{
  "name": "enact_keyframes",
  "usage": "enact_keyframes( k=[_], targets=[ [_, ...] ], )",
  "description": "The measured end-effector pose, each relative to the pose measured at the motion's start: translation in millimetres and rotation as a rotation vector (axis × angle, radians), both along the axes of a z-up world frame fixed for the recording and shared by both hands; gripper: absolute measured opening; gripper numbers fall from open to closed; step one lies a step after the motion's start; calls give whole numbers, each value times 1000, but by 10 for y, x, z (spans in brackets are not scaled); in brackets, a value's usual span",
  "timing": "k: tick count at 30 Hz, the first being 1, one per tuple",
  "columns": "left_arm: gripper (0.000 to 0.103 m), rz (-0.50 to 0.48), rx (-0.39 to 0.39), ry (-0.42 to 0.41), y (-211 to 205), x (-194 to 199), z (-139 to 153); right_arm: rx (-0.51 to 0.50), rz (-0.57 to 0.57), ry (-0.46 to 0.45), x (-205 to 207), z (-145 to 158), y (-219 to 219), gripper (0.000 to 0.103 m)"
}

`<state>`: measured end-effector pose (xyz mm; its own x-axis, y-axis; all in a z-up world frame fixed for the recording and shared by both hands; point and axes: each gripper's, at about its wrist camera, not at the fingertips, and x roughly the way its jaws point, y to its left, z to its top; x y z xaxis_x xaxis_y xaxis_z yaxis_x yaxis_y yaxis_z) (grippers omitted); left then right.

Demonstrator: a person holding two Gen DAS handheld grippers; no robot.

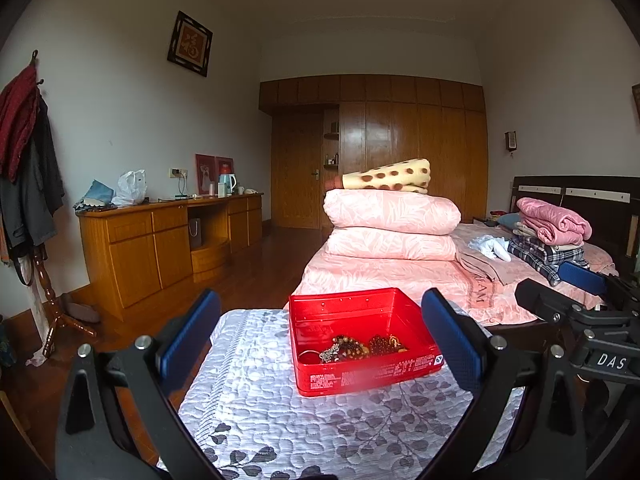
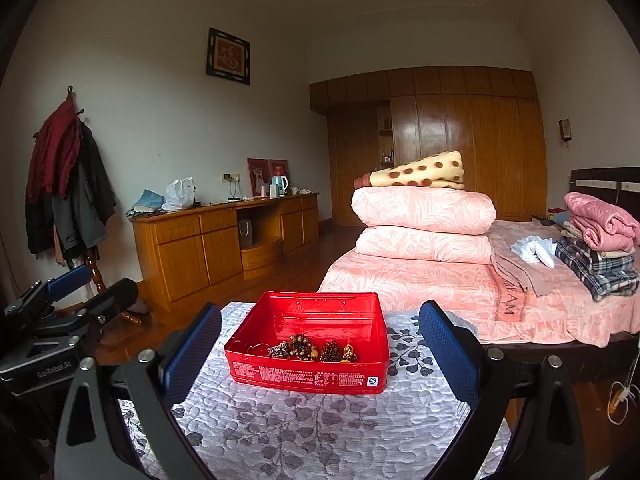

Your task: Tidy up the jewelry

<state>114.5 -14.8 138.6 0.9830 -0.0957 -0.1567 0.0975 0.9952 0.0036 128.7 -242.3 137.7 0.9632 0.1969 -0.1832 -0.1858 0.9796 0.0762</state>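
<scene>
Dim, soft indoor light; glare on the wardrobe doors [image 2: 428, 128] and quilted cloth [image 1: 256, 360]. Strong fisheye bending, dark vignetted corners, slight blur on the red tin [image 1: 360, 376].

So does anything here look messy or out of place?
Mostly the jewelry: it lies in one tangled heap at the near side of the red tin, the rest bare. The tin itself sits flat and undamaged on the quilted cloth.

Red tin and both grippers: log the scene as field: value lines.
container: red tin, lid off, on the quilted cloth
contents: beaded bracelets heaped at its near side
left gripper: open, empty, short of the tin
right gripper: open, empty, short of the tin
backdrop: bed with folded pink quilts
</scene>
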Motion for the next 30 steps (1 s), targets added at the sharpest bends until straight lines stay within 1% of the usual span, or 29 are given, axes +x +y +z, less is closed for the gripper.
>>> enact_keyframes(
  k=[30],
  targets=[
    [97, -1, 7, -7, 0, -20, 25, 0, 7, -10, 0, 8, -10, 97]
  ],
)
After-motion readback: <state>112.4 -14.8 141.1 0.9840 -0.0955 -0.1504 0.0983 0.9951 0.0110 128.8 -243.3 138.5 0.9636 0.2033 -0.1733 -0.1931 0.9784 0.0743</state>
